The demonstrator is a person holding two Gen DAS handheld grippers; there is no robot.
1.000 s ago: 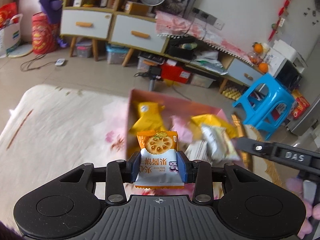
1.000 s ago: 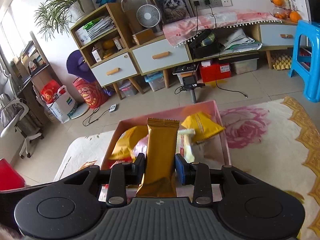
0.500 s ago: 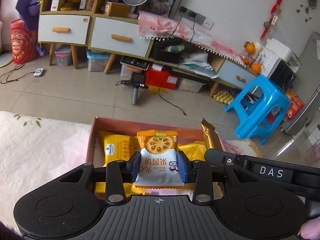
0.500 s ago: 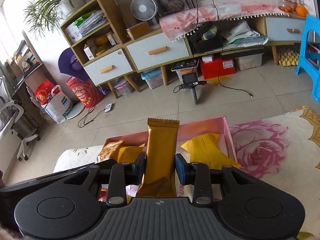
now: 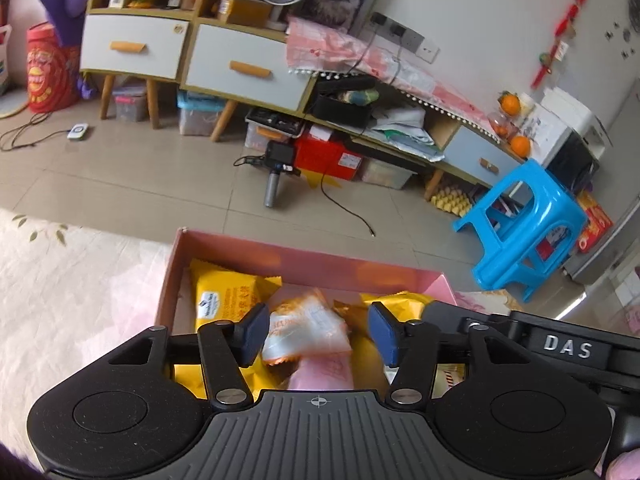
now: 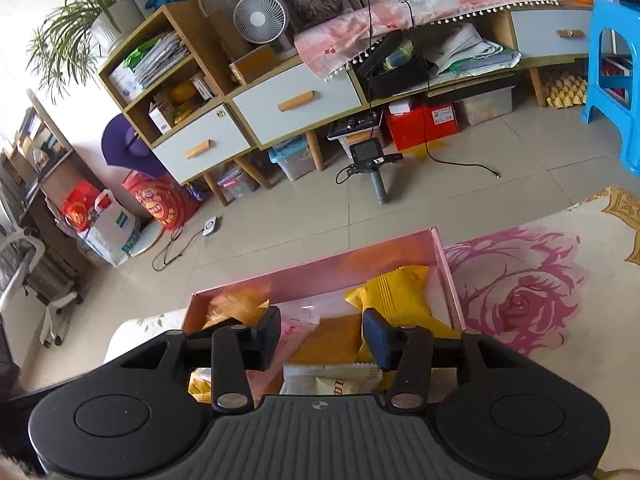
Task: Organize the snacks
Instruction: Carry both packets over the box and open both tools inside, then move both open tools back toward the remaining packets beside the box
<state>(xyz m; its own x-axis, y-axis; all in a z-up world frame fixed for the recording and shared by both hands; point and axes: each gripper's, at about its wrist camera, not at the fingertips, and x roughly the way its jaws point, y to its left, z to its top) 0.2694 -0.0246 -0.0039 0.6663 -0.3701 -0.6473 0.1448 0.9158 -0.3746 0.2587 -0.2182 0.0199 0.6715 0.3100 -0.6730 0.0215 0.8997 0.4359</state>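
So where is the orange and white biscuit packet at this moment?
In the left wrist view the biscuit packet lies inside the pink box, between the open left tongs, beside a yellow packet on its left.

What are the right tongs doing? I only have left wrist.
Observer: The right tongs are open with nothing gripped, hovering over the pink cardboard box.
Operator: Anything under them?
Observer: A long gold snack packet lies flat in the box, in line with the gap between the tongs.
Operator: What's right of the box?
Observer: A cream cloth with a big pink rose print, right beside the box's right wall.
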